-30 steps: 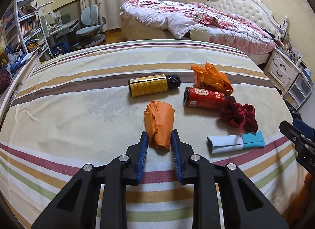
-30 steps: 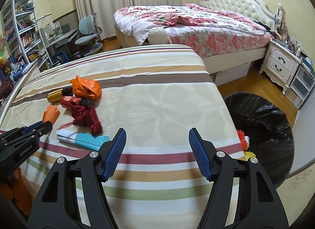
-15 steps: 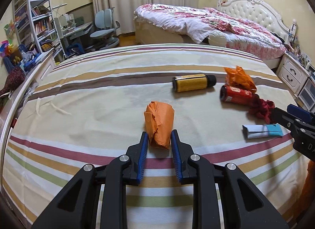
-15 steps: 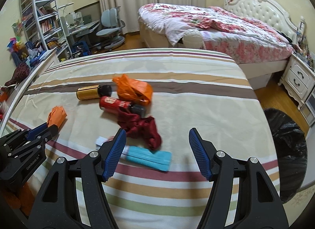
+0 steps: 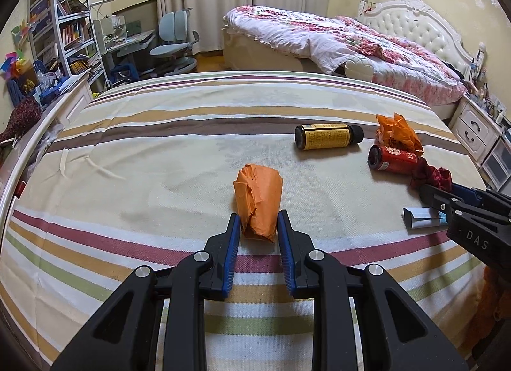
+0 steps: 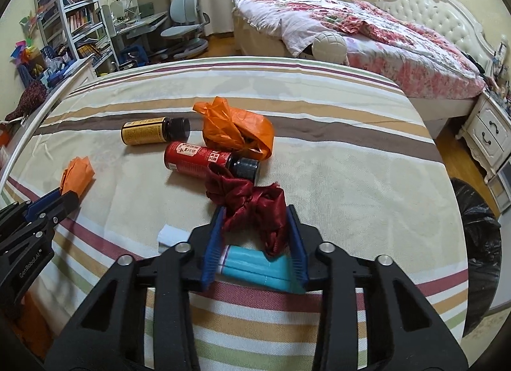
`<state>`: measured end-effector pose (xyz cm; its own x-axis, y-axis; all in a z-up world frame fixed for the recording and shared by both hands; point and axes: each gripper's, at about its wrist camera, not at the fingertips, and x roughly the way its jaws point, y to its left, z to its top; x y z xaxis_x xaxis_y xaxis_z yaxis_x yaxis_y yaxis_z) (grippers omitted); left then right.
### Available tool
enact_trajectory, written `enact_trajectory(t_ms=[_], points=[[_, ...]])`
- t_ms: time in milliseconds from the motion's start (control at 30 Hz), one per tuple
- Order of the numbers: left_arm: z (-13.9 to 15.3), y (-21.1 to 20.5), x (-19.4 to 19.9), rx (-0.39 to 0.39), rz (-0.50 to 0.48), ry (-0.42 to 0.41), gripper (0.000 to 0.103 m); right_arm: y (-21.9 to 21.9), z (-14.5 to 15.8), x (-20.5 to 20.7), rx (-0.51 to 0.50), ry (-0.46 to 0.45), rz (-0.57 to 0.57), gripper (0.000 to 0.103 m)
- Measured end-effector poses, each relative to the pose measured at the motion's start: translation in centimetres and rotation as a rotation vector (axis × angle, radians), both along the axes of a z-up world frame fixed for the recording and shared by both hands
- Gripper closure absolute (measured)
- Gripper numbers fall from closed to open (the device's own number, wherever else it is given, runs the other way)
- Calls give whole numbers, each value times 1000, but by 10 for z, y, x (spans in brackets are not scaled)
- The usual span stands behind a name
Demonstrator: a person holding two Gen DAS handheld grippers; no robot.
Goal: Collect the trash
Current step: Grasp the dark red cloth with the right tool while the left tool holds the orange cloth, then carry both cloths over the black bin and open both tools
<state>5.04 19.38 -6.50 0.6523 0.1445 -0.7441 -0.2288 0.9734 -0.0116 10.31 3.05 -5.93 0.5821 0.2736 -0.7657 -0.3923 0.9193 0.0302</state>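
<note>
My left gripper (image 5: 258,226) is shut on an orange paper wad (image 5: 258,198), held over the striped cloth; the wad also shows in the right wrist view (image 6: 78,173). My right gripper (image 6: 255,227) has its jaws around a dark red ribbon bundle (image 6: 255,205), pads close on both sides, with a blue and white box (image 6: 255,267) lying under them. A red bottle (image 6: 199,160), a yellow-labelled dark bottle (image 6: 150,131) and an orange plastic bag (image 6: 238,130) lie behind the ribbon.
A black-lined trash bin (image 6: 479,243) stands on the floor past the table's right edge. A bed (image 5: 351,42) lies beyond the table. Shelves (image 5: 67,35) and a desk chair (image 5: 174,39) are at the far left.
My right gripper swung left from the bin side to the ribbon and narrowed its jaws around it. My left gripper kept the orange wad and moved left away from the bottles.
</note>
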Motion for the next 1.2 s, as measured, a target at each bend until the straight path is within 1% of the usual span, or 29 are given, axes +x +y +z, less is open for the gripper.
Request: enact_trajectory(t_ms=[300, 600, 1033, 1200], points=[[4, -8, -4, -21, -16, -13, 78, -24, 13, -12, 25, -42, -35, 71], [17, -38, -4, -13, -81, -51, 78, -67, 21, -17, 47, -66, -118, 71], [33, -102, 11, -2, -214, -99, 78, -134, 27, -24, 44, -102, -260, 71], [36, -133, 18, -2, -272, -112, 78, -161, 28, -24, 44, -114, -317, 71]])
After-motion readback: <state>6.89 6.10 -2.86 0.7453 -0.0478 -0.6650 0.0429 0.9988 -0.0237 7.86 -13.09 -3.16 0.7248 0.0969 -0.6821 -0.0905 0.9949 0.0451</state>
